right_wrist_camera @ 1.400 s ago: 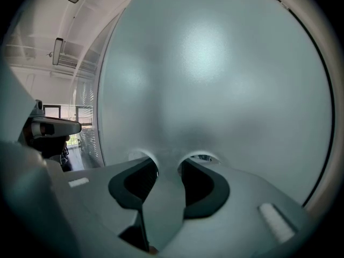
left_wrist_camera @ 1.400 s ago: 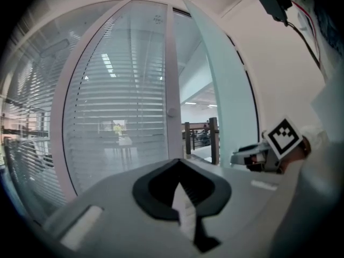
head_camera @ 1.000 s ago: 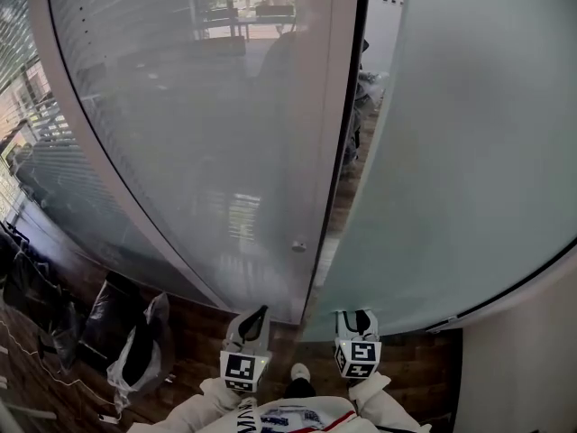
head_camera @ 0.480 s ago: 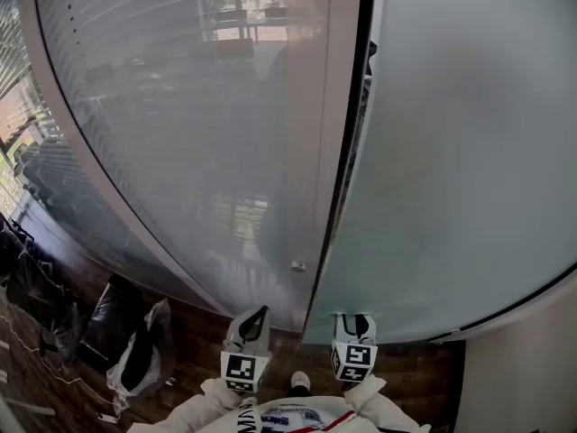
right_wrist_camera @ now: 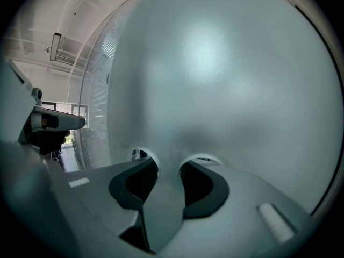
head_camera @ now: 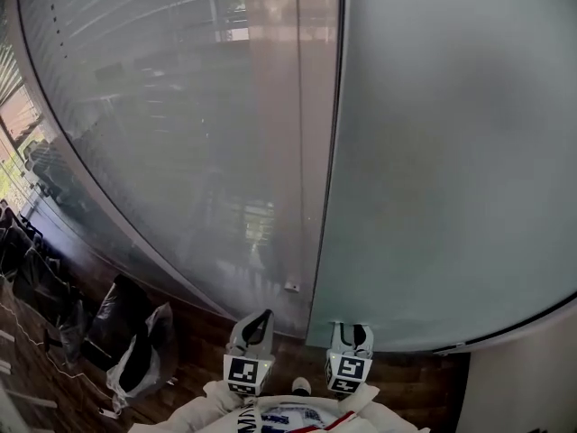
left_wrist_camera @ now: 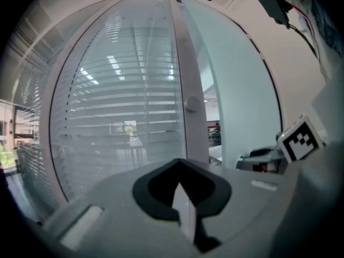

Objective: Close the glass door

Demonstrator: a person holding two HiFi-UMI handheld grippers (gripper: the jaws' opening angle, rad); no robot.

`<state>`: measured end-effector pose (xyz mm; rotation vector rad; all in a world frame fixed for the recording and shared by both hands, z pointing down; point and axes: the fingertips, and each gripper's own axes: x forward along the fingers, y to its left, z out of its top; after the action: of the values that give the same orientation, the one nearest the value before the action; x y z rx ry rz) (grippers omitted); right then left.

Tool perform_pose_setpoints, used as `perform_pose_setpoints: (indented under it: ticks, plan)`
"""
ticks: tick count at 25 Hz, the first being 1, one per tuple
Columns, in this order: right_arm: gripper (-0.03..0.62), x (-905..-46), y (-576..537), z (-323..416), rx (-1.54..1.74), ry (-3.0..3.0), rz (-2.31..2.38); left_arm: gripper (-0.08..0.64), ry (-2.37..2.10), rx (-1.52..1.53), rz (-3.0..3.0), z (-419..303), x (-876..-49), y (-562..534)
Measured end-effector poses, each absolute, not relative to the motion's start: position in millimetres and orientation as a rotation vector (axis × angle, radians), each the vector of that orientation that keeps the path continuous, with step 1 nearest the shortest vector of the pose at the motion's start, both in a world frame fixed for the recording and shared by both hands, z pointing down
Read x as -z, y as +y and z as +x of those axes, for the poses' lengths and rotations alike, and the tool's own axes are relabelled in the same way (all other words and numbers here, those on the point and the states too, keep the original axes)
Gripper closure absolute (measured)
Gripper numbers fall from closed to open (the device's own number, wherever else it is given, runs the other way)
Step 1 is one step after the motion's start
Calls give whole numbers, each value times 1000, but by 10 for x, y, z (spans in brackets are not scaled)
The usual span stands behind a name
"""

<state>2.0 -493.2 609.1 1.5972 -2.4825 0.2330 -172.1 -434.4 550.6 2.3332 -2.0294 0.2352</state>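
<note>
Right gripper [head_camera: 350,336] has its jaws apart, tips set against the frosted glass door [head_camera: 451,152], which fills that gripper's own view; nothing is clamped. Left gripper [head_camera: 255,325], jaws together and empty, points at the glass wall [head_camera: 162,133] with blinds. The door now stands almost against the pale frame post [head_camera: 311,152]. A second ago a wide dark gap showed the room beyond; only a thin line is left. A small knob [head_camera: 291,286] sits low on the post.
</note>
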Motion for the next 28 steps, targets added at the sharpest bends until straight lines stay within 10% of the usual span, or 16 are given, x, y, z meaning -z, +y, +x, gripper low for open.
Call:
perform_pose_setpoints:
  ticks: [28]
  plan:
    - [465, -6075, -5283, 0, -193, -2434, 1653, 558, -1945, -213, 2410, -1766, -5519, -4643]
